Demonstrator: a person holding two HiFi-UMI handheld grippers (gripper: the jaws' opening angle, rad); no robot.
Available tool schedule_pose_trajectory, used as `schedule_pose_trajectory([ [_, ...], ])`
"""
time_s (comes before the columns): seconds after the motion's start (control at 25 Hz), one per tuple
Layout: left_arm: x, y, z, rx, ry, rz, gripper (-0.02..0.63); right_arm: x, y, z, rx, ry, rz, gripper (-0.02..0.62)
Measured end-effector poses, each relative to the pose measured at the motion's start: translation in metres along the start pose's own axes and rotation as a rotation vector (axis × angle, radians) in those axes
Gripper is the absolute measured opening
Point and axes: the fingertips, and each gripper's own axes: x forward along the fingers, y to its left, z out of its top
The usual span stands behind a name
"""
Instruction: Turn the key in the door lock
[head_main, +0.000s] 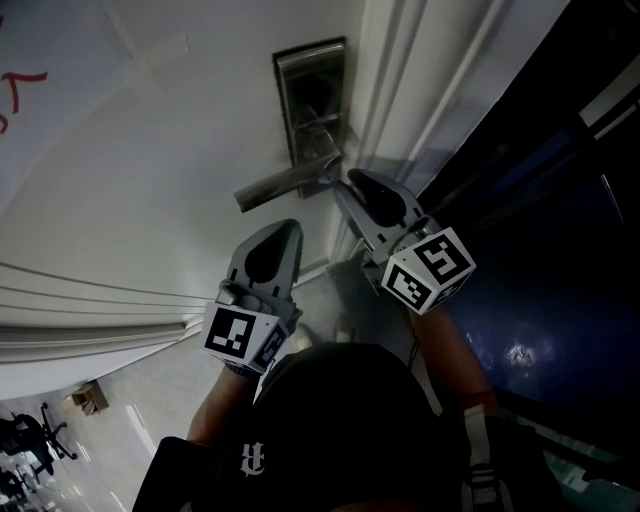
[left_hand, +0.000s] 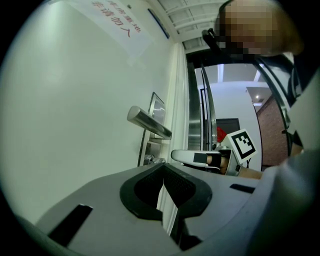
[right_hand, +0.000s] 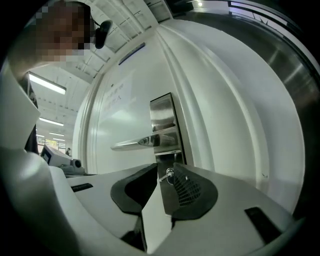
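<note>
Got a key (right_hand: 166, 175) sticking out of the steel lock plate (right_hand: 162, 112), just under the lever handle (right_hand: 142, 143) on the white door (head_main: 150, 150). Pointing the right gripper (right_hand: 165, 168) straight at it, jaws apart on either side of the key, not pinching it. Parked the left gripper (left_hand: 163, 169) beside it facing the door, jaws closed tip to tip, holding nothing.

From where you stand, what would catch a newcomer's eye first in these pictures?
The steel lock plate with its lever handle stands out at the white door's edge. Just under the handle a key sticks out of the plate, between the open fingers of the right gripper. The left gripper hangs lower, shut and empty.
</note>
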Motion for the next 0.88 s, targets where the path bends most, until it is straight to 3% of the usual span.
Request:
schedule_pose_trajectory([
  [0.16,0.001,-0.001,0.002,0.003,-0.001,0.001,0.006,0.0,0.004,-0.002,-0.101,0.037,0.006,0.078],
  [0.28,0.001,0.0,0.003,0.008,-0.001,0.005,0.006,0.002,0.01,-0.005,-0.295,0.081,0.008,0.078],
  [0.4,0.0,0.001,0.004,0.012,-0.001,0.008,0.006,0.003,0.017,-0.012,-0.63,0.16,-0.009,0.078],
  [0.56,-0.001,0.003,0.005,0.011,-0.003,0.015,0.006,0.009,0.022,-0.025,-1.248,0.218,-0.081,0.078],
  [0.64,-0.002,0.004,0.005,0.01,-0.005,0.019,0.006,0.014,0.021,-0.034,-1.459,0.24,-0.101,0.078],
  [0.72,-0.003,0.005,0.005,0.009,-0.006,0.022,0.006,0.018,0.021,-0.039,-1.544,0.249,-0.103,0.078],
  [0.88,-0.005,0.008,0.006,0.008,-0.009,0.029,0.006,0.024,0.017,-0.038,-1.615,0.251,-0.132,0.078],
])
